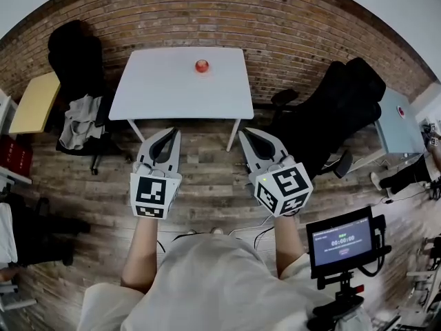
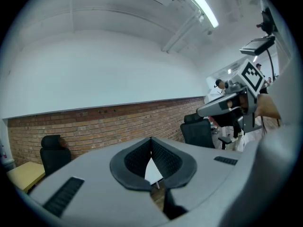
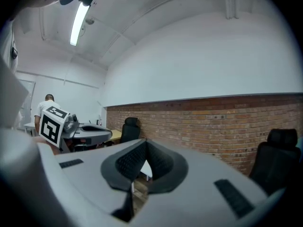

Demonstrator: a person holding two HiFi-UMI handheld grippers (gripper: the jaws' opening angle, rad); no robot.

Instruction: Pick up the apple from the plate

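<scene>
Left gripper (image 1: 167, 134) and right gripper (image 1: 248, 135) are both closed on nothing, tips together, held side by side over the plank floor (image 1: 207, 185) short of the white table (image 1: 158, 88). Their marker cubes (image 1: 156, 193) carry black-and-white square patterns but no letters. A screen (image 1: 342, 241) at lower right shows digits too small to read, and the apple (image 1: 202, 65), small, round and red, sits mid-table near the far edge, well apart from both grippers; a plate under it cannot be made out.

From the head we look steeply down on the left tongs (image 1: 167, 133) and right tongs (image 1: 247, 135). Their own close cameras face the brick wall (image 1: 289, 33) ahead, which all our views share.
</scene>
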